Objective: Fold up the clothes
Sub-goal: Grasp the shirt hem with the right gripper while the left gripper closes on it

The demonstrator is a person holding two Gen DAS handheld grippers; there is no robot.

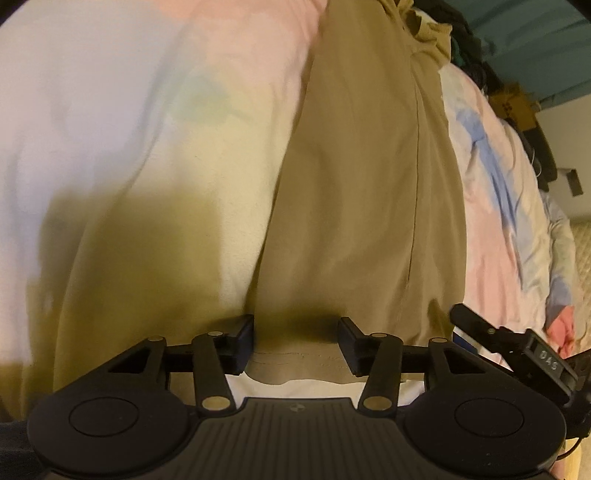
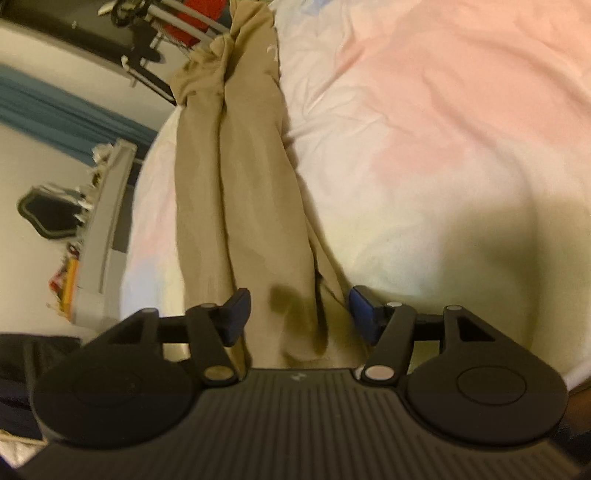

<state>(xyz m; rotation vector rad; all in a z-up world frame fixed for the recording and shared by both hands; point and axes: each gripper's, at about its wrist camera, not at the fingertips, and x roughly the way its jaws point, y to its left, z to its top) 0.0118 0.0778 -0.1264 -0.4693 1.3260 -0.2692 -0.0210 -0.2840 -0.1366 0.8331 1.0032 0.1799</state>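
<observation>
Tan trousers (image 1: 362, 184) lie stretched out lengthwise on a bed with a pastel pink, white and yellow cover (image 1: 147, 129). My left gripper (image 1: 295, 341) is open, just above the hemmed near end of the trousers, jaws on either side of it. The other gripper (image 1: 517, 343) shows at the right edge of the left wrist view. In the right wrist view the trousers (image 2: 243, 192) run away from me, folded along their length. My right gripper (image 2: 299, 314) is open over their near end, holding nothing.
The bed cover (image 2: 443, 129) spreads wide to the right in the right wrist view. Dark clothes (image 1: 465, 26) and a teal curtain (image 1: 535, 48) lie beyond the bed's far end. A white shelf with clutter (image 2: 99, 229) stands left of the bed.
</observation>
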